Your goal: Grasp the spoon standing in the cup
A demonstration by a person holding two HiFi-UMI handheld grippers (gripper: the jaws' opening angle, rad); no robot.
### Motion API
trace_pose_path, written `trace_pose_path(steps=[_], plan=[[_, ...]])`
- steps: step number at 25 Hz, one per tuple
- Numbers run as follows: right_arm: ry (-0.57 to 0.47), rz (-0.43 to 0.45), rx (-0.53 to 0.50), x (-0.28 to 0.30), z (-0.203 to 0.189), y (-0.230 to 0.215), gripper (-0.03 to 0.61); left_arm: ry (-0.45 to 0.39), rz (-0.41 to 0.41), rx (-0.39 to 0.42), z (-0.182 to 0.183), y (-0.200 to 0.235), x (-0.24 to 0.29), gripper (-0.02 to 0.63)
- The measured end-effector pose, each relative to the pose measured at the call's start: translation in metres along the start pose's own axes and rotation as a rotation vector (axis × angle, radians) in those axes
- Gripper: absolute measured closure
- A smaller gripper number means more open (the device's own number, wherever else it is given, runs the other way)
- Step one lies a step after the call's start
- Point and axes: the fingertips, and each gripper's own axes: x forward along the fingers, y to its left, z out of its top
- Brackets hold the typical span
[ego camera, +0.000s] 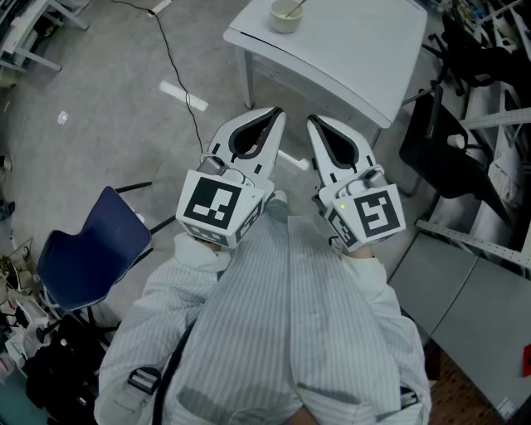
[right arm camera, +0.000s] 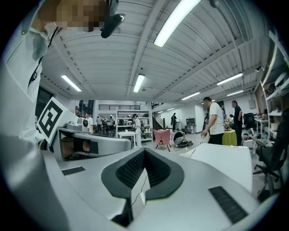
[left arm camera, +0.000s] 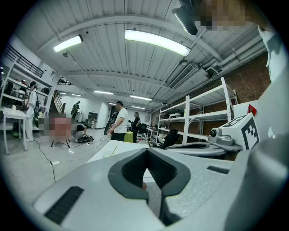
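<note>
A pale cup (ego camera: 284, 15) with a spoon (ego camera: 293, 8) standing in it sits near the far left corner of the white table (ego camera: 348, 50). The left gripper view shows the cup (left arm camera: 108, 152) small and far off on the table (left arm camera: 122, 146). Both grippers are held close to my chest, well short of the table. My left gripper (ego camera: 278, 111) is shut and empty, its tips meeting (left arm camera: 145, 150). Beside it my right gripper (ego camera: 312, 119) is also shut with nothing in it (right arm camera: 144, 151). The right gripper view shows the table (right arm camera: 226, 162) to its right.
A blue chair (ego camera: 91, 249) stands on the floor at my left, a black chair (ego camera: 448, 149) at the table's right. A cable (ego camera: 178, 62) runs across the grey floor. Grey panels (ego camera: 448, 282) lie at the lower right. People (left arm camera: 119, 122) and white shelving (left arm camera: 203, 117) stand in the distance.
</note>
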Motion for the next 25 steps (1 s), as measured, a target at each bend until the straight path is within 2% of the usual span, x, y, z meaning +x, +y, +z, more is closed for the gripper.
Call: trace_pose_path(steps=[12, 18, 25], plan=[[-0.009, 0.016, 0.024, -0.001, -0.002, -0.023, 0.569, -0.005, 0.027, -0.025, -0.001, 0.002, 0.019, 0.607], [-0.023, 0.049, 0.021, -0.005, -0.001, -0.038, 0.569, -0.018, 0.084, -0.014, 0.003, 0.003, 0.025, 0.607], [-0.021, 0.08, 0.024, 0.007, -0.005, -0.048, 0.569, -0.024, 0.154, -0.022, 0.002, 0.024, 0.026, 0.607]])
